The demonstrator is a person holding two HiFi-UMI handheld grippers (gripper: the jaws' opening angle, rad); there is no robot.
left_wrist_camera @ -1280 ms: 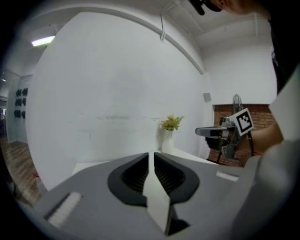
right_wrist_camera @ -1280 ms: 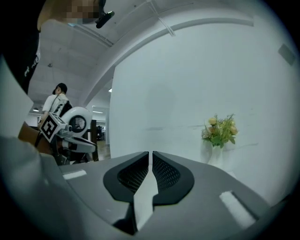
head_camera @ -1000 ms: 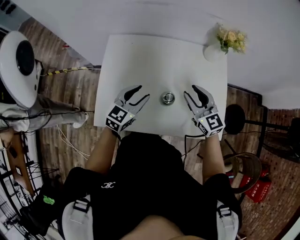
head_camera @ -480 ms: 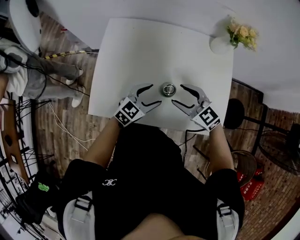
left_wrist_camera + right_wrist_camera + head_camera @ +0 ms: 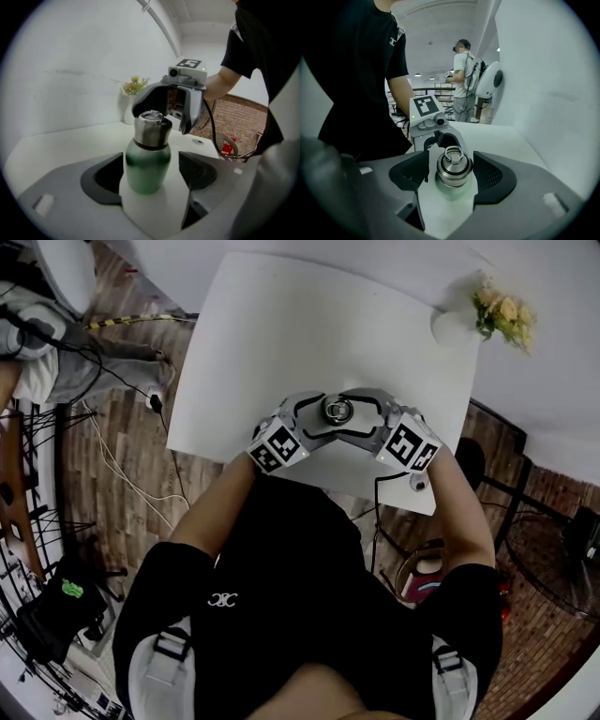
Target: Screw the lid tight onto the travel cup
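The lid (image 5: 452, 169) sits on the travel cup (image 5: 146, 164), which stands upright on the bench (image 5: 281, 324); I judge that tightening has not begun, and I cannot confirm how far the lid is threaded. The jaws of my left tool (image 5: 322, 415) have just been opening and stand spread round the green body. Those of my right tool (image 5: 349, 415) do likewise round the lid, and neither tool is pressing.

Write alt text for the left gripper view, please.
A green travel cup with a steel lid stands untouched on a white table between the jaws of the left gripper, which have just been opening. Beyond it the right gripper, jaws also just opening, flanks the lid.
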